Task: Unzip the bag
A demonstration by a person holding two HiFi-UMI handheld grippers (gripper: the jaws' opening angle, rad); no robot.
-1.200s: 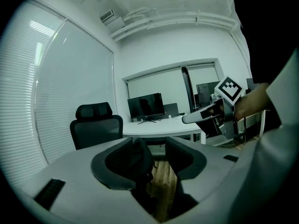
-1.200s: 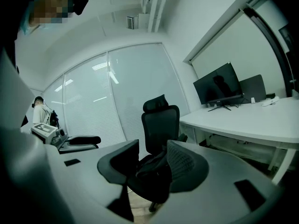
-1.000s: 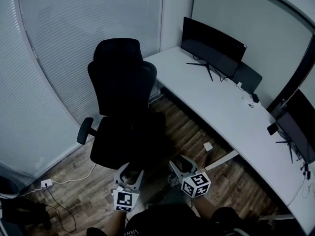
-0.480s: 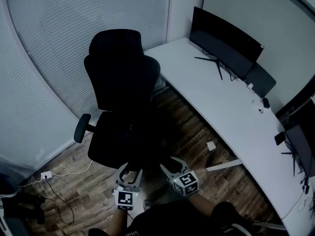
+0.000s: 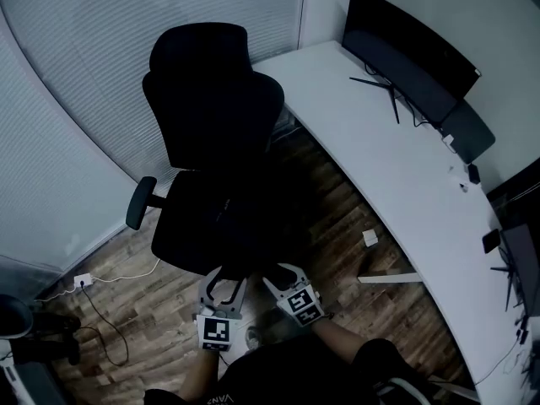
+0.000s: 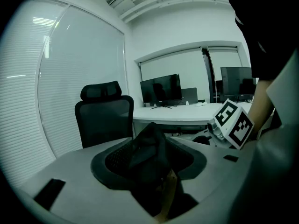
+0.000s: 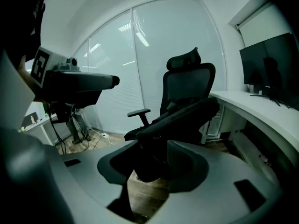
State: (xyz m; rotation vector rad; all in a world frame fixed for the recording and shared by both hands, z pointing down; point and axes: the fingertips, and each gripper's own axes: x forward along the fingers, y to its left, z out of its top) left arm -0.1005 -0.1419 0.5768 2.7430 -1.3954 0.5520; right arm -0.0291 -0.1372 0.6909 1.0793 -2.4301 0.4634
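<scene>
A black bag [image 6: 147, 153] fills the gap between the jaws of my left gripper [image 6: 150, 166], which looks shut on its fabric. In the right gripper view the same bag [image 7: 180, 118] runs as a long dark edge up to the right, out of my right gripper [image 7: 152, 164], which seems shut on it. Seen from the head, the left gripper [image 5: 221, 292] and the right gripper [image 5: 281, 277] sit close together at the front edge of a black office chair [image 5: 211, 133]. In this dim light the bag is hard to tell from the chair seat.
A curved white desk [image 5: 380, 184] runs along the right with a dark monitor [image 5: 413, 53] on it. Glass walls with blinds [image 5: 76, 99] stand behind the chair. A cable and socket [image 5: 82, 281] lie on the wooden floor at left. The person's dark-clothed lap fills the bottom edge.
My right gripper has moved left, closer to the left gripper and the chair seat. The head view has swung so the chair now sits higher in the frame.
</scene>
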